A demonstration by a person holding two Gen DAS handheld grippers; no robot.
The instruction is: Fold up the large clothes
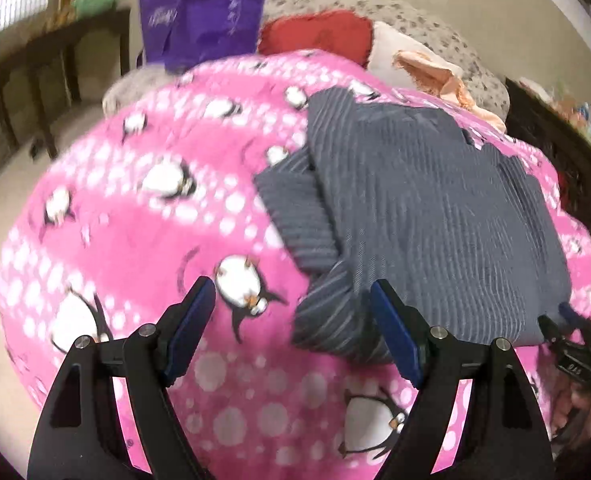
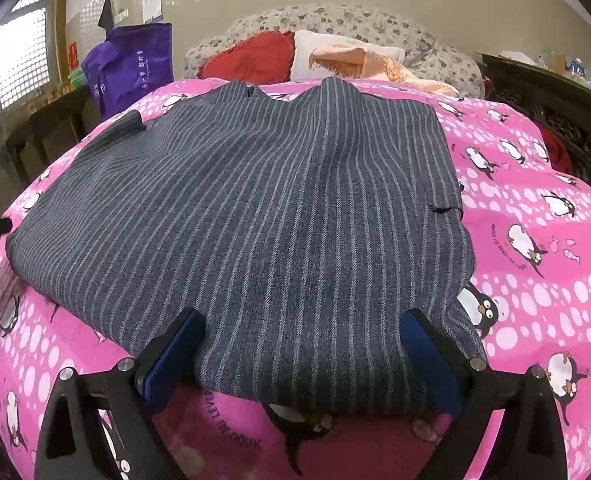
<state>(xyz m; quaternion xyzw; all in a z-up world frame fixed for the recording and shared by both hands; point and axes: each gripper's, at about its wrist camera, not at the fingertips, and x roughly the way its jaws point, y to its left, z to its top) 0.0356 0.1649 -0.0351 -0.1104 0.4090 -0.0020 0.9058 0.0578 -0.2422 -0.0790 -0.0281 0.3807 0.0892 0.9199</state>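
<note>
Grey pinstriped woven garment [image 2: 255, 220], partly folded, lies flat on a bed under a pink fleece-look penguin blanket [image 2: 535, 200]; in the left view its sleeve folds bunch at its left edge. Purple fabric bag [image 2: 131, 68] at 10 o'clock, contents not visible; red cushion [image 2: 251, 58] and peach cloth [image 2: 359, 60] at 12. Left gripper [image 1: 293, 300] tilts down, jaws wide, nothing held. Right gripper [image 2: 301, 332] tilts down over the garment's near hem, jaws wide apart, straddling cloth, not pinching.
</note>
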